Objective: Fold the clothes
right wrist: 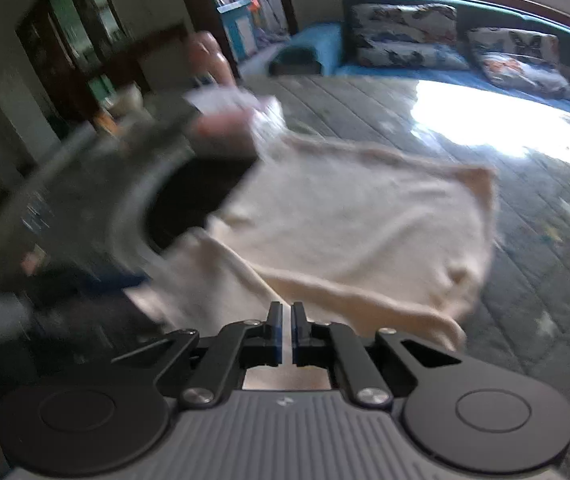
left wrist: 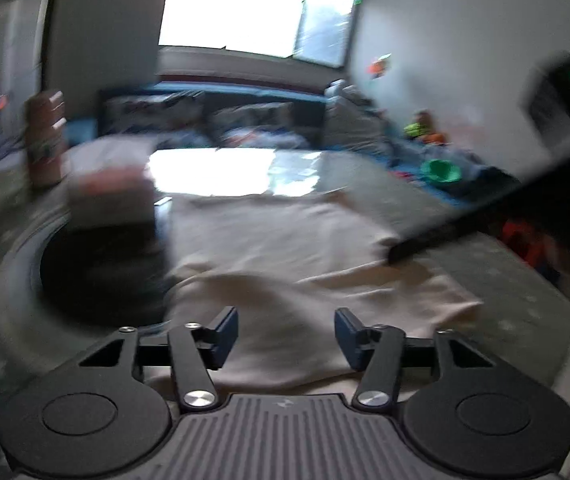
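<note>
Cream fabric: that was the first thing under our noses, a soft knit-looking garment (right wrist: 349,232) spread on the table, near edge right at our tools.
Right gripper (right wrist: 287,330): jaws squeezed down to a sliver, with pale cloth showing in the slot, so we were pretty sure it was pinching the garment's near hem.
Left gripper (left wrist: 286,334): jaws spread wide with nothing between them, hanging just over the near edge of the cloth.
Where the garment sat: it lay rumpled across the grey table (right wrist: 533,264), one corner flopped toward the sunny patch, and its left side ran up against a dark round opening (left wrist: 97,272) in the tabletop.
Further back: a blurry stack of folded stuff (left wrist: 109,196) past the hole, then a pinkish container (left wrist: 45,140). Both were too smeared to name properly.
Way back: a blue sofa with patterned cushions (right wrist: 405,36) under a blown-out window (left wrist: 245,8).
What could've gone wrong: with only one side pinched, any lift would've dragged the cloth crooked, and we reckoned the loose left edge could slide into that hole. A thin pinch on fluffy fabric could also slip out.
Blur: both views were smeared, so we couldn't judge fine detail.
</note>
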The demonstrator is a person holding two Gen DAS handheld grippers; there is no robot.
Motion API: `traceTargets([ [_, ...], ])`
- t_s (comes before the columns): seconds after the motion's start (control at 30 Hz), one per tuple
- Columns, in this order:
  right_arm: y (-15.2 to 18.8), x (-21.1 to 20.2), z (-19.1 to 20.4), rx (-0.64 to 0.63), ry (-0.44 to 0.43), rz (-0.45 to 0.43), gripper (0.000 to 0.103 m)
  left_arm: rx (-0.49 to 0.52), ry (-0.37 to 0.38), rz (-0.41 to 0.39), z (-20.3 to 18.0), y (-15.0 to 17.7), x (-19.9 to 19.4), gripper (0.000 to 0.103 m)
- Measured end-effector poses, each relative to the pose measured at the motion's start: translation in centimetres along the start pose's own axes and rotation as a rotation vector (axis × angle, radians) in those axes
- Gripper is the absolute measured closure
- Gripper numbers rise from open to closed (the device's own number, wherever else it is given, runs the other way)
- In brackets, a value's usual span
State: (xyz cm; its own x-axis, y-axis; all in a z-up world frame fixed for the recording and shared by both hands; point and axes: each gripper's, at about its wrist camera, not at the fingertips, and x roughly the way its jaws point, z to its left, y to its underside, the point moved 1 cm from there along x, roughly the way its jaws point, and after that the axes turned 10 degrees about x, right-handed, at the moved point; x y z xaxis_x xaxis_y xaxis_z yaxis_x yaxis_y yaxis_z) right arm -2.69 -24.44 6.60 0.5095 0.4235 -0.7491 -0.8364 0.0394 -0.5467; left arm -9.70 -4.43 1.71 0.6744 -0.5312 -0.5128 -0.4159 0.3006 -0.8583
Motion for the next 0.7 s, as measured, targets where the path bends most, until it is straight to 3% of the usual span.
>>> traceTargets([
  [0.07, -0.8, -0.2, 1.4, -0.011, -0.042, 0.003, 0.099, 0.023, 0.03, -0.021, -1.4, -0.6, 0.1, 0.027],
  [0.2, -1.0, 0.1, 3.2, -0.106, 0.049, -0.006, 0.095, 0.067, 0.069, -0.017, -3.6, -1.1, 1.2, 0.026],
  [0.37, 1.2, 2.2, 0.2, -0.143, 0.212, 0.019, 0.065, 0.106, 0.099, 0.02, -5.0, -0.4, 2.5, 0.026],
  [0.43, 1.9, 3.0, -1.4, -0.111, 0.235, 0.043, 0.065, 0.122, 0.102, 0.037, -5.4, -0.1, 3.0, 0.027],
  [0.5, 2.3, 3.4, -2.6, -0.055, 0.183, 0.081, 0.074, 0.138, 0.111, 0.049, -5.8, 0.2, 3.4, 0.028],
  [0.57, 2.6, 3.6, -3.3, -0.013, 0.131, 0.106, 0.089, 0.154, 0.119, 0.063, -6.2, 0.6, 3.8, 0.028],
  [0.7, 2.0, 2.7, -3.6, 0.048, 0.079, 0.1, 0.098, 0.159, 0.123, 0.089, -6.5, 1.1, 4.8, 0.03],
])
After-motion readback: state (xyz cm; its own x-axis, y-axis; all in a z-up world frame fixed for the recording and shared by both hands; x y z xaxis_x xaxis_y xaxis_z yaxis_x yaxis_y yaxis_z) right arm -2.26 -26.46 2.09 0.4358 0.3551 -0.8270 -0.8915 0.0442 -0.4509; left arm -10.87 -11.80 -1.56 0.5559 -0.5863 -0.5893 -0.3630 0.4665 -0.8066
